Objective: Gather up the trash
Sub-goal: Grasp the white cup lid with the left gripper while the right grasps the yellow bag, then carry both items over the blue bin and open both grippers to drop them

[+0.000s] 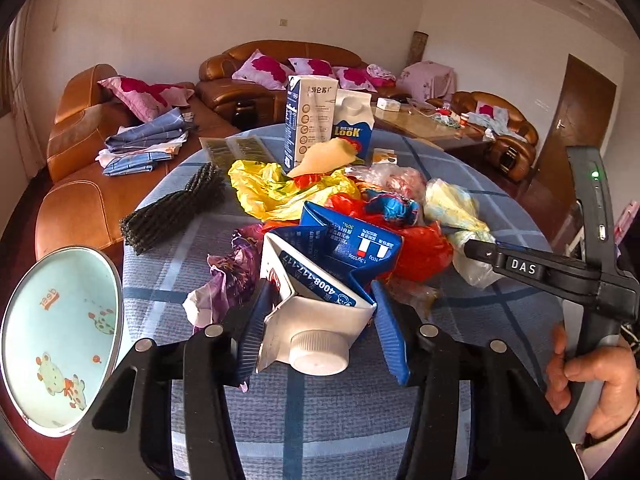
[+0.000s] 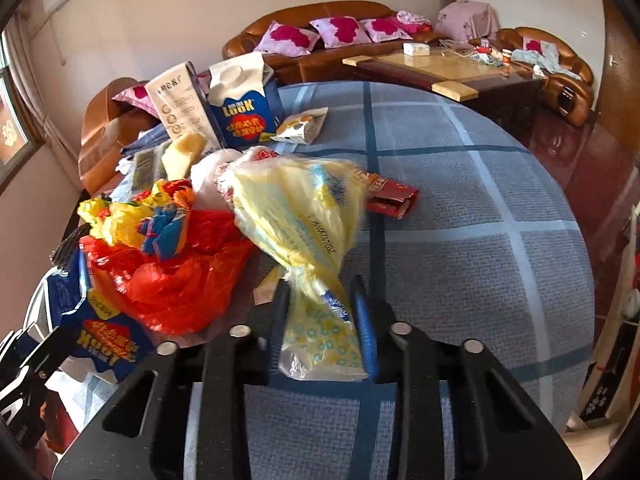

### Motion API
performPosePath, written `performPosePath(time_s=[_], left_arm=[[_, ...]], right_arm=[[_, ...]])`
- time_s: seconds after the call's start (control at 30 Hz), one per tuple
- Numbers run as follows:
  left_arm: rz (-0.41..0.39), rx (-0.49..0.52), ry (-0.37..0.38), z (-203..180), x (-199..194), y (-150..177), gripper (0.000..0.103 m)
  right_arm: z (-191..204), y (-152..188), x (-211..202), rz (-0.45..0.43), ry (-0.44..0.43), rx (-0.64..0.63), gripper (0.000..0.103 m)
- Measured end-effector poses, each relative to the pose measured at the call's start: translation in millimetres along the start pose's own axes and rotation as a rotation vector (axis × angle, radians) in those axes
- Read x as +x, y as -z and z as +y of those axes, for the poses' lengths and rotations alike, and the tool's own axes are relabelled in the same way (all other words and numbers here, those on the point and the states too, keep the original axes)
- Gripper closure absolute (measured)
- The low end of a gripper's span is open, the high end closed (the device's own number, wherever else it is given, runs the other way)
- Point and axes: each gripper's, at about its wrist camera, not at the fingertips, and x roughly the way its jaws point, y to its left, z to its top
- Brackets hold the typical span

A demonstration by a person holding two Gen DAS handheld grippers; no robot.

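A pile of trash lies on the blue checked tablecloth [image 1: 500,208]. My left gripper [image 1: 320,320] is shut on a crushed blue and white milk carton [image 1: 320,268], whose white cap [image 1: 318,352] points toward the camera. Both blue pads [image 1: 250,328] press its sides. In the right wrist view my right gripper [image 2: 322,316] is shut on the twisted end of a pale yellow plastic bag [image 2: 296,216]. The left wrist view shows this gripper [image 1: 472,248] from the side, held by a hand [image 1: 592,380]. A red bag [image 2: 180,280] and a yellow bag [image 1: 272,188] lie between the two.
A metal bowl [image 1: 60,336] with cartoon animals stands at the table's left edge. Two upright milk cartons [image 1: 308,116] stand at the far side, with a dark scouring pad [image 1: 176,208] to their left. Nearby lie a red packet [image 2: 392,198] and a snack wrapper [image 2: 300,126]. Leather sofas [image 1: 80,200] surround the table.
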Motion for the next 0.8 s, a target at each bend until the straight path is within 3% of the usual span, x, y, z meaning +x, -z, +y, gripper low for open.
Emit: performPosePath(time_s=[0.33, 0.47, 0.8], left_arm=[[-0.103, -0.005, 0.016, -4, -44, -10, 0.054], [-0.098, -0.023, 0.032, -7, -51, -6, 0.054], [-0.186, -0.042, 0.010, -4, -104, -11, 0.054]], right_arm=[[-6, 11, -76, -0.194, -0.009, 0.083, 0.076], [-4, 20, -85, -0.183, -0.020, 0.096, 0.076], [23, 33, -120, -0.228, -0.056, 0.045, 0.076]])
